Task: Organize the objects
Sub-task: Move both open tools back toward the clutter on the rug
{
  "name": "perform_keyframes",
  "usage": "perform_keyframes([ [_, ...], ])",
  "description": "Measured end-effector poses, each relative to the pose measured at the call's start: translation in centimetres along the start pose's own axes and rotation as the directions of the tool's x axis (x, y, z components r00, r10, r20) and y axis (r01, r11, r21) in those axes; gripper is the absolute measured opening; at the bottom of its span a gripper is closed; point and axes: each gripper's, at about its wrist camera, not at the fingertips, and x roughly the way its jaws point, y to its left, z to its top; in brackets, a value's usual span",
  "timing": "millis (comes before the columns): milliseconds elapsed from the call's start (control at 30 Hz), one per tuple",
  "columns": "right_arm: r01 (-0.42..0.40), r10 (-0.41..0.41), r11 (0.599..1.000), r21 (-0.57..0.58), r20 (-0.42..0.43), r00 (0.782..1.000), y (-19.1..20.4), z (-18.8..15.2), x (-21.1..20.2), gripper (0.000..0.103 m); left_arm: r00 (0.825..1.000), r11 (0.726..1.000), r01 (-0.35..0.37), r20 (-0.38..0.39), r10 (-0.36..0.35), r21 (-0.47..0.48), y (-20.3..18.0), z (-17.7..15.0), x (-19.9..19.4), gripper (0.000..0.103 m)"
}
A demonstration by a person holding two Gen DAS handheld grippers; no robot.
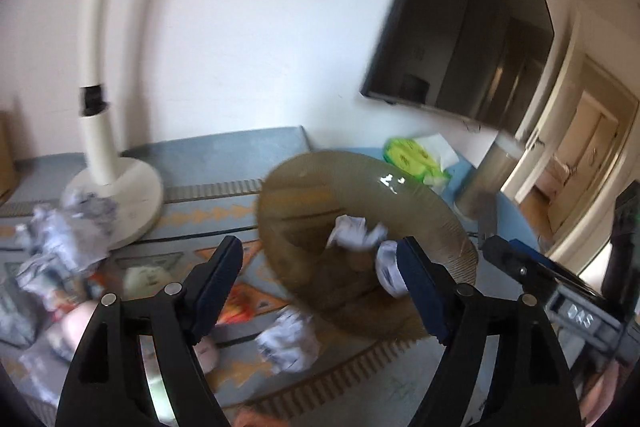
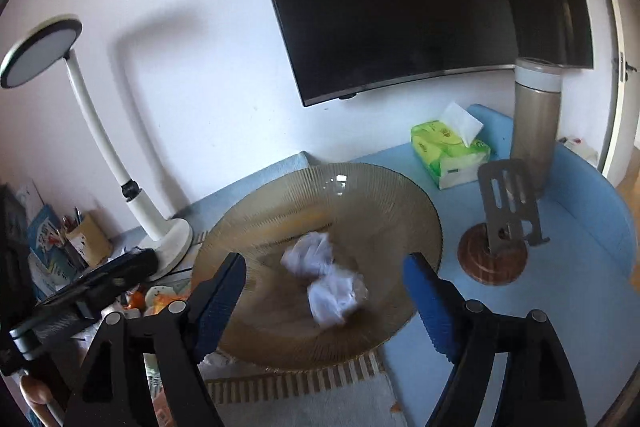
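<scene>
**Two paper balls in one dish**

One ribbed glass dish (image 2: 320, 195) holds two crumpled paper balls (image 2: 308, 255). One more ball (image 1: 288, 341) lies on the mat beside it, with a blurred, uncountable heap (image 1: 60, 247) by the one lamp (image 2: 168, 235). One tissue pack (image 2: 448, 155), one flask (image 2: 534, 131), one stand (image 2: 508, 211).

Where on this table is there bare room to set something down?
Bare blue top lies right of the plate, in front of the phone stand, and by the tissue pack. Left of the plate, paper balls and wrappers crowd the lamp.
</scene>
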Motion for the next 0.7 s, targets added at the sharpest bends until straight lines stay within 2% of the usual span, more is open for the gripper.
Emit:
perform_keyframes([
  [100,-0.048,0.048,0.999,0.015,-0.013,0.999,0.7,-0.8,-1.3,0.08,0.998,0.999,-0.029,0.052,0.031,-0.037,2.5,-1.3,-4.5,0.078],
  [200,-0.108,0.108,0.994,-0.002,-0.015,0.994,2.7,-2.2,-2.8,0.08,0.989,0.993,-0.102,0.099,0.108,-0.066,5.1,-3.0,-8.9,0.078],
  [333,-0.181,0.178,0.981,-0.065,-0.055,0.982,7.3,-5.1,-3.4,0.08,0.956,0.957,-0.251,0.116,0.269,-0.148,10.4,-6.0,-14.6,0.083],
  [433,-0.233,0.222,0.968,-0.09,-0.118,0.968,10.8,-7.3,-2.6,0.08,0.916,0.909,-0.371,0.083,0.391,-0.188,15.0,-8.6,-17.3,0.085],
  [467,-0.255,0.24,0.962,-0.098,-0.14,0.961,11.8,-8.1,-2.3,0.08,0.884,0.877,-0.45,0.059,0.465,-0.167,16.8,-9.8,-17.7,0.085],
  [533,-0.294,0.27,0.947,-0.125,-0.178,0.946,14.1,-9.8,-2.0,0.08,0.827,0.821,-0.554,0.019,0.561,-0.137,19.2,-11.5,-17.8,0.085],
  [567,-0.308,0.279,0.941,-0.14,-0.195,0.94,15.2,-10.7,-1.7,0.08,0.819,0.809,-0.569,-0.008,0.574,-0.15,21.0,-12.3,-18.0,0.085],
  [633,-0.33,0.288,0.928,-0.173,-0.231,0.929,17.5,-12.5,-0.8,0.08,0.844,0.816,-0.528,-0.042,0.534,-0.234,24.0,-13.2,-18.3,0.085],
  [700,-0.336,0.283,0.917,-0.212,-0.245,0.927,19.3,-13.9,0.1,0.08,0.873,0.818,-0.471,-0.038,0.487,-0.331,26.4,-14.1,-18.7,0.085],
])
